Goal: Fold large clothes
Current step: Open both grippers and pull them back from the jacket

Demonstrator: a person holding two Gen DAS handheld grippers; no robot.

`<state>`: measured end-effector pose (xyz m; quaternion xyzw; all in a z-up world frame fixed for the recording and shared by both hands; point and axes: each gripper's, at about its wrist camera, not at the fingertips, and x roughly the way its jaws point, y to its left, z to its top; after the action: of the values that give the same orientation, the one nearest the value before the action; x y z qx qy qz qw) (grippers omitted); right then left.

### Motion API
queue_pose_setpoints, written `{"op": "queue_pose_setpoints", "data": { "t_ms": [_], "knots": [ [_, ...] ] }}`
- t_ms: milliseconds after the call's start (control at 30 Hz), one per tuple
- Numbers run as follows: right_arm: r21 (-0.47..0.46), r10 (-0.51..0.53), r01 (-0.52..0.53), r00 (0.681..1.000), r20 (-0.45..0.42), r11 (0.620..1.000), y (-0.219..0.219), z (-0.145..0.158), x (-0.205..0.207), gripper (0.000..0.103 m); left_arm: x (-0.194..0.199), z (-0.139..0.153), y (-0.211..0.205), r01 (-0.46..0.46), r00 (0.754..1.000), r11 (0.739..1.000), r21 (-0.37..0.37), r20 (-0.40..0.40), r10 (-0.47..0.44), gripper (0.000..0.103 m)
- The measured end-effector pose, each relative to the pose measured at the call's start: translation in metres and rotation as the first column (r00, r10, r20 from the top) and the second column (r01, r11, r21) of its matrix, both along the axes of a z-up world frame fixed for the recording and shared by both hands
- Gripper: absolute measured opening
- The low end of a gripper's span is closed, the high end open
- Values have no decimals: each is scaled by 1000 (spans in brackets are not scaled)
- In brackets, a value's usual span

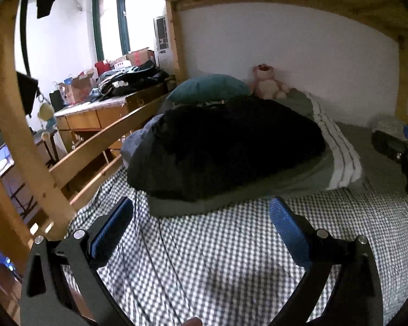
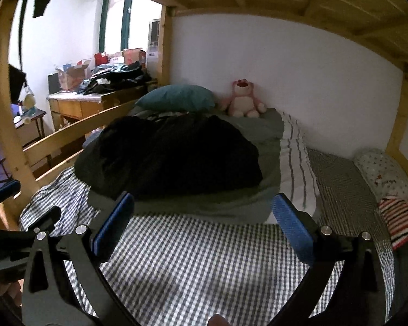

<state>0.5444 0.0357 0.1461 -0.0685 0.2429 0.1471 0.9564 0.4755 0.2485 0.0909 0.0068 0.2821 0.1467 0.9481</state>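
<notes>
A large black garment lies heaped on a grey-green blanket in the middle of the lower bunk. In front of it spreads a blue-and-white checked cloth. My left gripper hovers open above the checked cloth, just short of the heap, with nothing between its blue pads. My right gripper is open too and empty, at the heap's near edge. The left gripper shows at the far left of the right wrist view, and the right gripper at the far right of the left wrist view.
A teal pillow and a pink plush bear sit at the head of the bed. Wooden rail guards the left side. A patterned pillow and striped red cloth lie right. The upper bunk hangs low overhead.
</notes>
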Motion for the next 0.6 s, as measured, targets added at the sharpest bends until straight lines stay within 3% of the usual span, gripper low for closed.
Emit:
{"op": "queue_pose_setpoints", "data": {
  "t_ms": [333, 600],
  "knots": [
    [-21, -1, 1, 1000, -13, 1000, -39, -12, -96, 100, -92, -14, -42, 9, 1000, 1000, -12, -20, -9, 99],
    [-37, 10, -12, 998, -56, 999, -53, -29, -138, 100, -139, -18, -68, 23, 999, 1000, -5, -28, -23, 99]
  ]
}}
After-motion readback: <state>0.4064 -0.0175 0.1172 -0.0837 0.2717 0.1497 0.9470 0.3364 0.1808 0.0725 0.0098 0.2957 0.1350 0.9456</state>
